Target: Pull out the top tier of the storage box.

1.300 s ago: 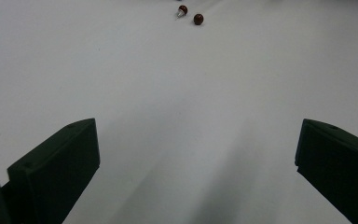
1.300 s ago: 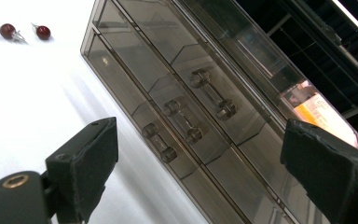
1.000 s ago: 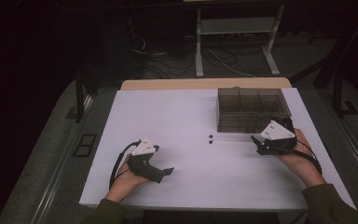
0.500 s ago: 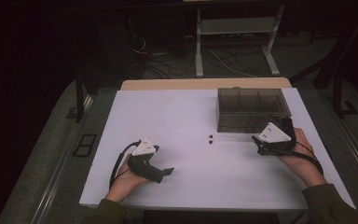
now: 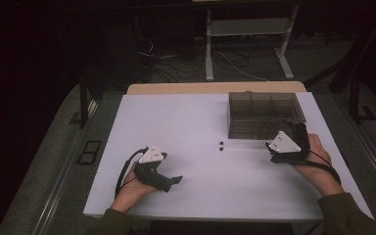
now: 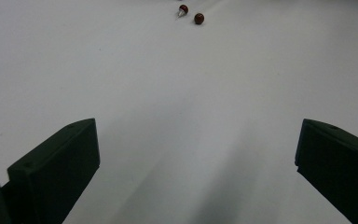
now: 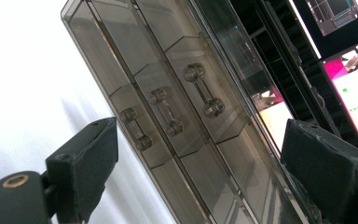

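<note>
High view: white table (image 5: pixel 200 122) with a tan strip along its far edge. Left gripper (image 5: pixel 172 180) rests low on the table at about 7 o'clock, close to the near edge, jaws pointing toward 3 o'clock. Right gripper (image 5: pixel 270 147) sits at about 4 o'clock, just in front of the box (image 5: pixel 264 115), held by the right hand (image 5: pixel 313 159).

The box is smoky clear plastic with inner dividers, standing at about 2 o'clock; its far side is near the tan strip and its right side is near the table's right edge. Two beads (image 5: pixel 222 145) lie side by side on bare table just left of the box's near left corner, between the two grippers and nearer the right one.

Open room: the whole left half and the centre of the table are bare; a broad bare band runs along the near edge between the hands.

Left gripper view: jaws spread wide, nothing between them, only bare white surface. Beads (image 6: pixel 198 18) at 12 o'clock, well ahead, dark red and round.

Right gripper view: jaws spread wide, holding nothing. Box (image 7: pixel 177 116) close ahead, tilted in view, three small dumbbell-shaped moulded clips on its wall. Screens (image 7: pixel 354 98) glow beyond at 2 o'clock; writing too small to read. No brand or label legible on the box or grippers.
</note>
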Demonstrator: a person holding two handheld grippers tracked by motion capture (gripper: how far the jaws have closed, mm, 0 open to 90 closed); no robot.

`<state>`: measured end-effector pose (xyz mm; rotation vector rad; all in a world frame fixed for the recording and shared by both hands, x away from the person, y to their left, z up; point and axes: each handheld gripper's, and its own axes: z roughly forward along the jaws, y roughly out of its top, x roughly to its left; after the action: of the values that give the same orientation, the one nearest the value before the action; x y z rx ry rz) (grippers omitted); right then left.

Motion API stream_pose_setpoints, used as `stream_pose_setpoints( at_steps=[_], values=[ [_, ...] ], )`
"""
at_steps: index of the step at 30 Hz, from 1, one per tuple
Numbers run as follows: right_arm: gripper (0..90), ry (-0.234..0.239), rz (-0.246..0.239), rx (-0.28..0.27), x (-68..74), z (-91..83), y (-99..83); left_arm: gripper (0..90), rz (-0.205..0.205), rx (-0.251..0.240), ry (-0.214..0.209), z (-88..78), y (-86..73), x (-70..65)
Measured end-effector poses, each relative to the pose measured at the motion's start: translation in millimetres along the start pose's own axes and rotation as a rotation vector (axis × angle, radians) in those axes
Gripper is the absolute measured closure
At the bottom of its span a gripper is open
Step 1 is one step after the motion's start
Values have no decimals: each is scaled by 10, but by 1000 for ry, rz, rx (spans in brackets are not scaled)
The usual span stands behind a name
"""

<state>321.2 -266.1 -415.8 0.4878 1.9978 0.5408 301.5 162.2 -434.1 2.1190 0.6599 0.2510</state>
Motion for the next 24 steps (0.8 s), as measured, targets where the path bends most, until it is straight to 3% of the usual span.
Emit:
stream_pose_setpoints(
  at_steps=[14, 18, 24],
  values=[
    [106, -39, -56, 16, 33, -2, 10, 0, -4, -2, 0, 0, -1, -1],
    [106, -57, -110, 24, 39, -5, 17, 0, -2, 1, 0, 0, 0, 0],
    [106, -72, -138, 30, 60, -9, 31, 0, 0, 2, 1, 1, 0, -1]
  ],
)
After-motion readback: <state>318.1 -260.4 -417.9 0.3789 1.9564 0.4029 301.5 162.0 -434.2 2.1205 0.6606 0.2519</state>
